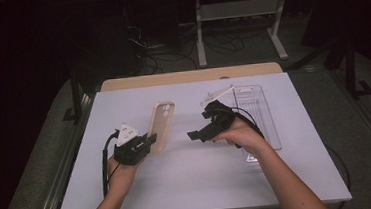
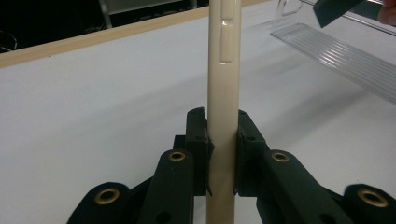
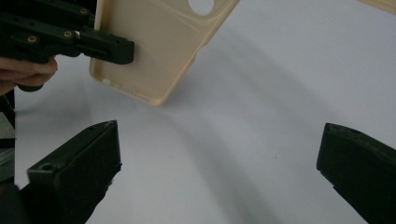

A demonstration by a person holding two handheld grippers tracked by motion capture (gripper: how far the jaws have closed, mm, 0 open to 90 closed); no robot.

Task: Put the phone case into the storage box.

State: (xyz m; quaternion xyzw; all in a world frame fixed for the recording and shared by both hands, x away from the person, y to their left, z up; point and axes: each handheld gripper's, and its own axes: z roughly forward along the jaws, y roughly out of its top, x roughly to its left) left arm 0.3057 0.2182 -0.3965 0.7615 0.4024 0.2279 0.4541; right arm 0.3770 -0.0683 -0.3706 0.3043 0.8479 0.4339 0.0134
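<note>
The white table carries the whole arrangement; every place below is given relative to the cream phone case, the thing you are working on.

The clear plastic tray lies flat on the table well to the right of the case, behind your right hand. Its hinged lid stands raised at the far end, so it reads as an open container waiting beside the work.

The phone case itself stands lifted off the table at centre-left, upright and tilted slightly, camera cut-out at the top. You hold it edge-on in the left gripper view, where its thin side wall with the button moulding rises between the jaws. Judged from this pose, holding it by the lower end leaves most of its body free for the other tool.

Your left gripper sits just below the case, its jaws closed on the case's lower part; the pads press the two faces from either side, which keeps the case steady.

Your right gripper hangs to the right of the case, apart from it, pointed toward it. Its jaws stand wide open and hold nothing; in the right gripper view the case lies ahead beyond the fingertips, probably ready for a second grip.
</note>
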